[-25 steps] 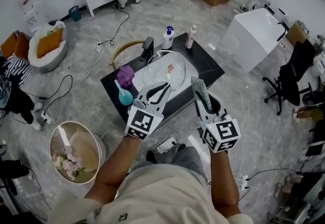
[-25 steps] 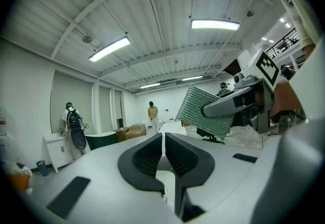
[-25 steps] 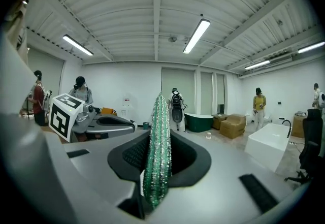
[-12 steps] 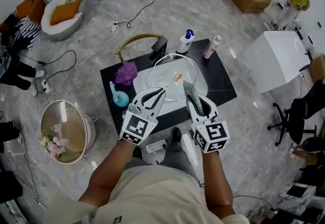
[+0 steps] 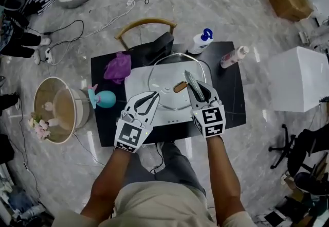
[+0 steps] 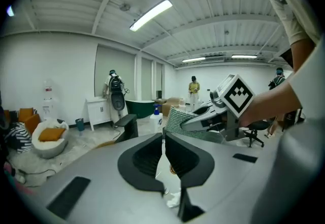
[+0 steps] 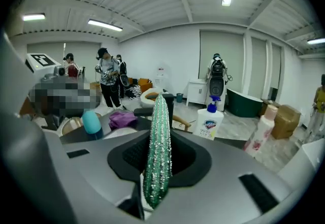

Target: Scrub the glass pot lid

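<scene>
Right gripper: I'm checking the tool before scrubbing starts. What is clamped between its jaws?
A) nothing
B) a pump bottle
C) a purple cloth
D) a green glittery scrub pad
D: the right gripper view shows the right gripper with its jaws shut on a green glittery scrub pad, which stands edge-on between them.

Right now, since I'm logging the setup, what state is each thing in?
Left gripper: shut, nothing held.
Right gripper: shut on the scrub pad.
Lid: lying in the basin, handle up.
Soap bottle: upright, pump on.
</scene>
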`<state>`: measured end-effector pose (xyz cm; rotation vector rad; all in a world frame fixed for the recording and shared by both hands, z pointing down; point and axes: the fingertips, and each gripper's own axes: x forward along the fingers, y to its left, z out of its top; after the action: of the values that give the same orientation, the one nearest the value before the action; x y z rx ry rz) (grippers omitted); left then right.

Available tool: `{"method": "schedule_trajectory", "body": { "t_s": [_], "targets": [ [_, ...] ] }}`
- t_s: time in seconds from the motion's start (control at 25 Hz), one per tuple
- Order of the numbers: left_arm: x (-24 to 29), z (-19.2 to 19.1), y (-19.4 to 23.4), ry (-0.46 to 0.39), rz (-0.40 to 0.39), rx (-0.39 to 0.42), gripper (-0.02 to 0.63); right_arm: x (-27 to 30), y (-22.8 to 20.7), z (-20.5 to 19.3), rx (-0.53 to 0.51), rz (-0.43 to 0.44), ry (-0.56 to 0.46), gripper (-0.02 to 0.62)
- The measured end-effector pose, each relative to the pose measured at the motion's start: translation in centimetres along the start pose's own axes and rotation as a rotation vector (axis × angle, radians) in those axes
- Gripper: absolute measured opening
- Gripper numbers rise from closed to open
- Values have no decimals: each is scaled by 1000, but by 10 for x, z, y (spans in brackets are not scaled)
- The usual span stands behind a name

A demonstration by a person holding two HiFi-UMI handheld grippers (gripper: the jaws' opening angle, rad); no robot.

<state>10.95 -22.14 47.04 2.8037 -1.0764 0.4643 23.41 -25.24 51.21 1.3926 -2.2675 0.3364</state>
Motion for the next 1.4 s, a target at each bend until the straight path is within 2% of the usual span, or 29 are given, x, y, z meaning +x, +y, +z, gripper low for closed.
{"method": "schedule_trajectory", "body": {
  "t_s": [0.2, 0.36, 0.64, 0.76, 0.84, 0.92, 1.04, 1.2, 1.4],
  "targets": [
    [8, -42, 21, 50, 90, -59, 34, 70, -6, -42, -33, 101, 75, 83],
    [9, -72, 36, 85, 141, -107, 34, 115, 1, -66, -80, 142, 130, 83],
    [8, -96, 47, 114, 161, -141, 34, 143, 72, -69, -293, 257, 216, 84],
    [10, -98, 48, 131, 158, -171, 34, 140, 102, -82, -333, 297, 269, 84],
    [12, -99, 50, 141, 156, -185, 34, 133, 123, -97, -326, 334, 307, 84],
    [15, -100, 53, 129, 152, -154, 34, 125, 141, -116, -301, 369, 337, 84],
    [19, -101, 57, 128, 147, -140, 34, 110, 146, -143, -231, 385, 365, 84],
    [25, -100, 59, 130, 139, -138, 34, 85, 116, -169, -125, 345, 397, 84],
    [40, -107, 52, 154, 119, -140, 34, 56, 54, -182, -26, 240, 421, 86]
  ]
}}
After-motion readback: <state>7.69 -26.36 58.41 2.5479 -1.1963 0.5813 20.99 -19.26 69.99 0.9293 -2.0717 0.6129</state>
